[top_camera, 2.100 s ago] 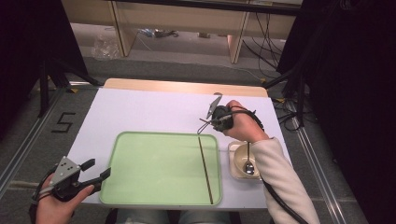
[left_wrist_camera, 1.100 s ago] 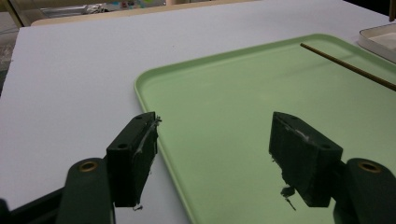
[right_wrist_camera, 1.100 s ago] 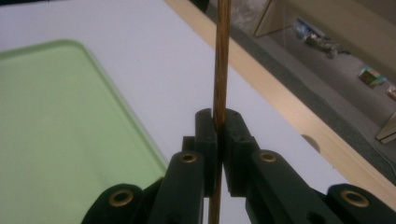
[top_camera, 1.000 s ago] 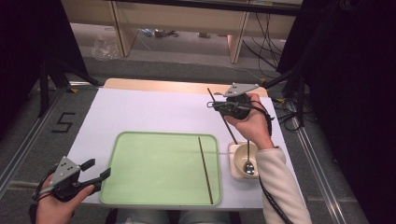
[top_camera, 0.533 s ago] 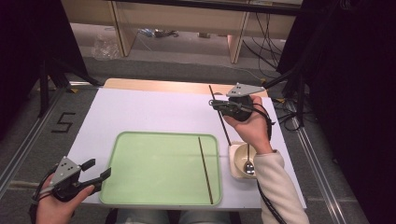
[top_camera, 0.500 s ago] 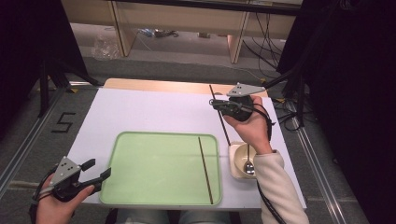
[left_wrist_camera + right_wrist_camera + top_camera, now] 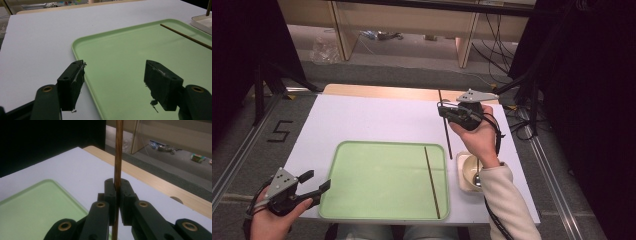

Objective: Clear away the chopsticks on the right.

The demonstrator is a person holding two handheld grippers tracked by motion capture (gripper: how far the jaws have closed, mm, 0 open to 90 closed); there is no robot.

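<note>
Clamped tight in the right gripper [image 7: 445, 112], a thin dark wooden chopstick [image 7: 445, 131] now hangs lifted above the white table [image 7: 372, 120], where two seconds ago it was lower, beside the small cream dish [image 7: 466, 172]. Its twin [image 7: 432, 182] lies on the pale green tray [image 7: 382, 181], so it likely goes there next. Left gripper [image 7: 318, 182] waits, jaws apart and empty.

White-topped bench [image 7: 377, 117], centre of the frame, with a bare wood strip [image 7: 382, 91] along its far edge. Pale green tray [image 7: 382, 180] lies flat on it, lower centre, near the front edge. Small cream square dish [image 7: 466, 172] sits on the bench just beside the tray's right rim. Upper and left parts of the white top are bare.
</note>
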